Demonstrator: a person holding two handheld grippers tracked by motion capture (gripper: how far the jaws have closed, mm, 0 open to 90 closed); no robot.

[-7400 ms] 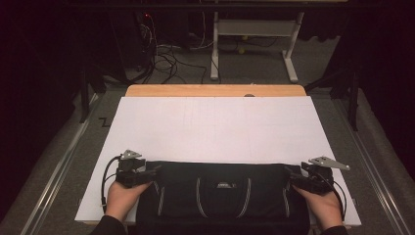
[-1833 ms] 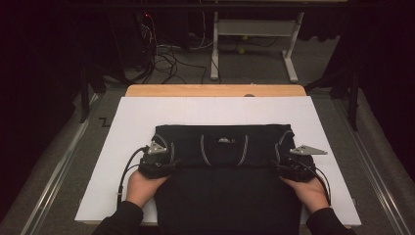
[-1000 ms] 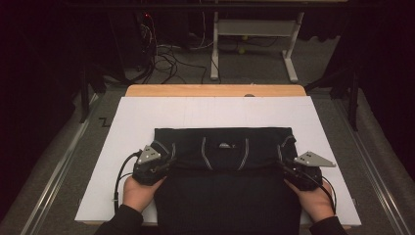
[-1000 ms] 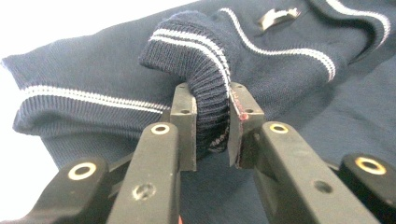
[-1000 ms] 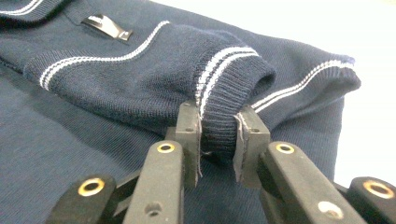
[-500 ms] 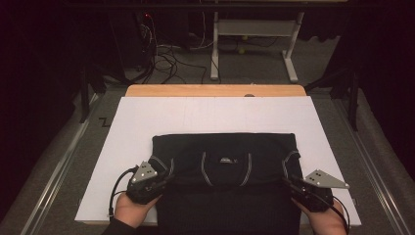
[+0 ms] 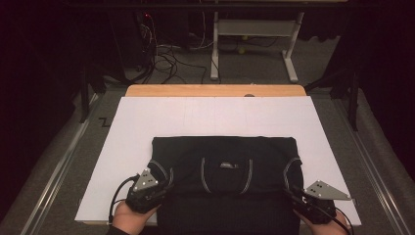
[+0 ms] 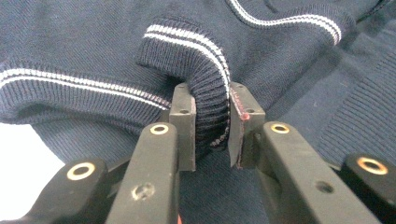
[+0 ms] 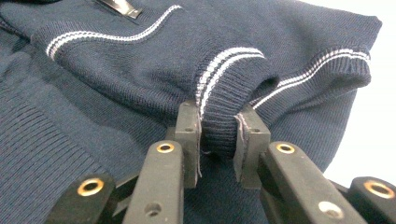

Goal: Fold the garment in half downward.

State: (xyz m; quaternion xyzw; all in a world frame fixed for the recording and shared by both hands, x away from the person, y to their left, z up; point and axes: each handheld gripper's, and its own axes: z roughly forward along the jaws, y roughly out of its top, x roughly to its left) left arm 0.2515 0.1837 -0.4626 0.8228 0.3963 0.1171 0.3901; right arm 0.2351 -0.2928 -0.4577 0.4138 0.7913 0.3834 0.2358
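The sweater (image 7: 225,186) lies at the sheet's (image 7: 147,122) 6 o'clock edge, its top already folded down over the body; judging by that, 1 fold is made and smoothing or more folds remain. The left gripper (image 8: 211,128) and right gripper (image 9: 219,133) each clamp a ribbed, striped edge. Nothing blocks the way; cables (image 7: 166,54) and a stand (image 7: 252,44) sit at 12 o'clock, well apart.

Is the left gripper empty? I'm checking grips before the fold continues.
No, the left gripper has its pads pressed on a striped ribbed cuff of the sweater.

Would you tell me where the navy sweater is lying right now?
In the high view, the navy sweater lies folded on the white sheet, toward the near edge at centre.
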